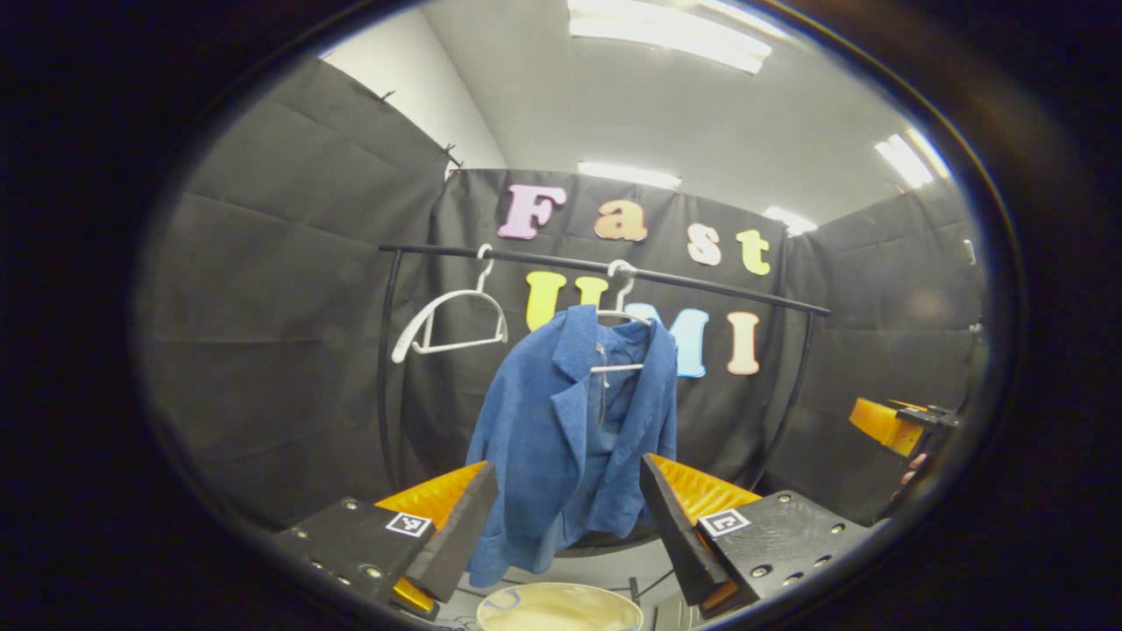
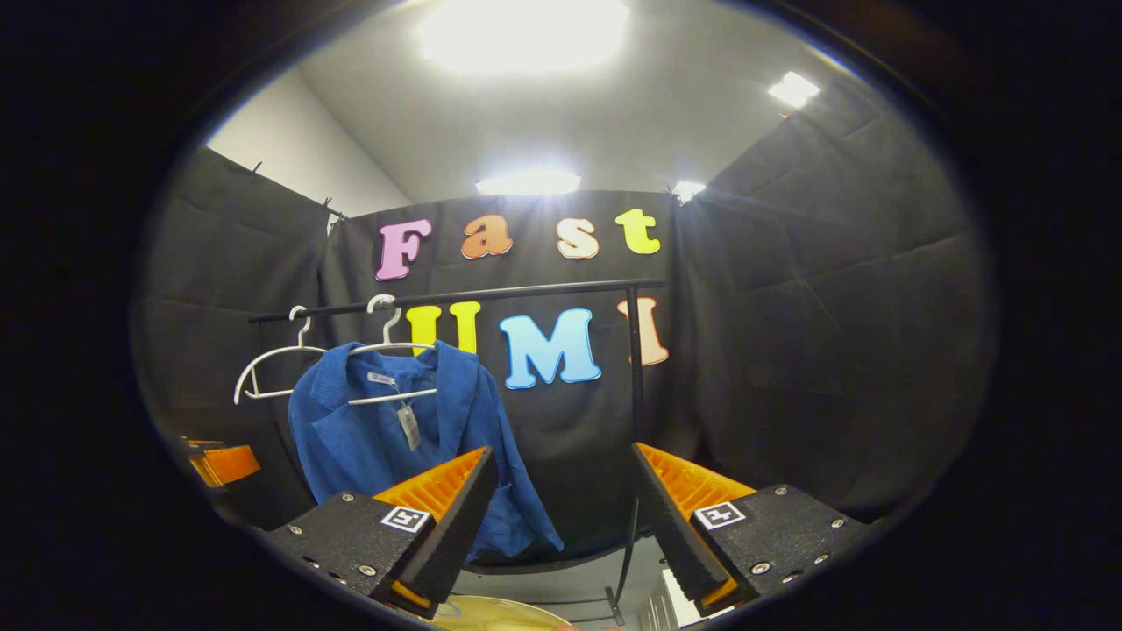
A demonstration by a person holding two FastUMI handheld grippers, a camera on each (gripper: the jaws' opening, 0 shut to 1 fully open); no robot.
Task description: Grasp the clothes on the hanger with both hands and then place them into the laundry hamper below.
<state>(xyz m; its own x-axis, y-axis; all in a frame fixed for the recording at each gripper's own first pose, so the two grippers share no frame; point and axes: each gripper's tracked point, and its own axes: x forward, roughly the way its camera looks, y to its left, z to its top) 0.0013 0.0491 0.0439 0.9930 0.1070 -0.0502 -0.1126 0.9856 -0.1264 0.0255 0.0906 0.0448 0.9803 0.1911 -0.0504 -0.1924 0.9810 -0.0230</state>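
In the left gripper view we see our left tool [image 1: 568, 517] spread wide, its two fingers well apart and gripping nothing; the lower part of the blue corduroy jacket [image 1: 570, 429] shows in the gap between them, farther off and not touched. In the right gripper view our right tool [image 2: 563, 517] is just as wide and also empty, with the blue corduroy jacket [image 2: 412, 447] hanging off to its left, behind the left finger. The right tool [image 1: 894, 425] also shows at the far right edge of the left gripper view, with a bit of the hand that holds it, and the left tool [image 2: 219, 463] peeks in at the left edge of the right gripper view.

We count one jacket, hanging open-fronted on a white wire hanger [image 1: 624, 315]. We count two hangers in all: the second white hanger [image 1: 451, 320] is bare and hangs to the jacket's left. Both hook over one black metal clothes rail [image 1: 701, 282].

Below the jacket, a round pale-rimmed laundry hamper [image 1: 561, 605] shows at the bottom edge. Black cloth walls [image 1: 289, 333] enclose the booth under a white ceiling with bright strip lights [image 1: 671, 35].
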